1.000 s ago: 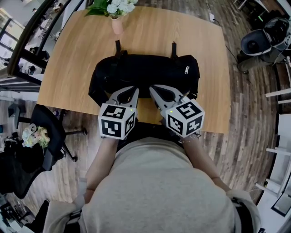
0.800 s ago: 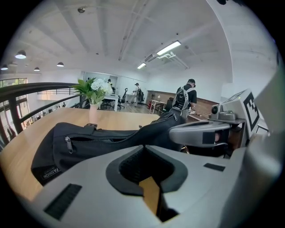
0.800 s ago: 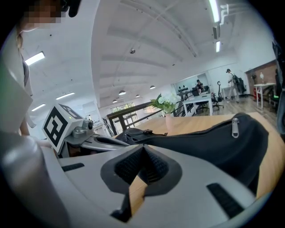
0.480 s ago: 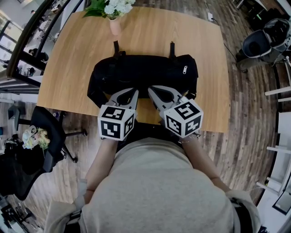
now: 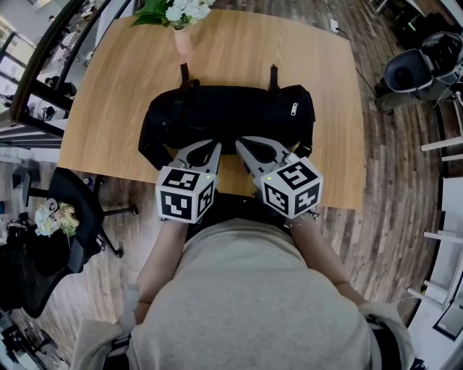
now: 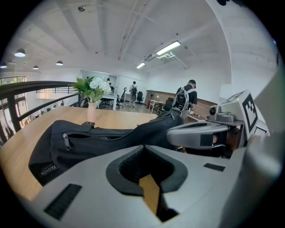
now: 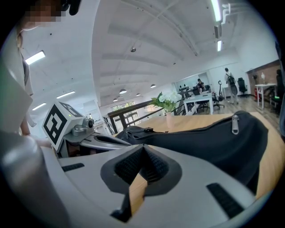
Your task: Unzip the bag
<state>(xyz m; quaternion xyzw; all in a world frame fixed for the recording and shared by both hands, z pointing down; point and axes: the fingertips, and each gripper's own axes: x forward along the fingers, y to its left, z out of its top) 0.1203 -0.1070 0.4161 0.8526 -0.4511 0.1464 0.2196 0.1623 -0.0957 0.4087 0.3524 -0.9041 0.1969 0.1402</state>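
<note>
A black zipped bag lies across the wooden table, two strap ends pointing to the far side. A silver zip pull sits near the bag's right end, also seen as the pull in the right gripper view. A second zip pull shows on the bag's left end. My left gripper is shut and empty, its tip at the bag's near edge. My right gripper is shut and empty beside it, also at the near edge.
A pink vase with white flowers stands at the table's far edge behind the bag. A black office chair is left of the table, another chair at the right. People stand far off in the room.
The view shifted slightly, so the bag sits a little higher in the picture. Both grippers stay shut at the bag's near edge.
</note>
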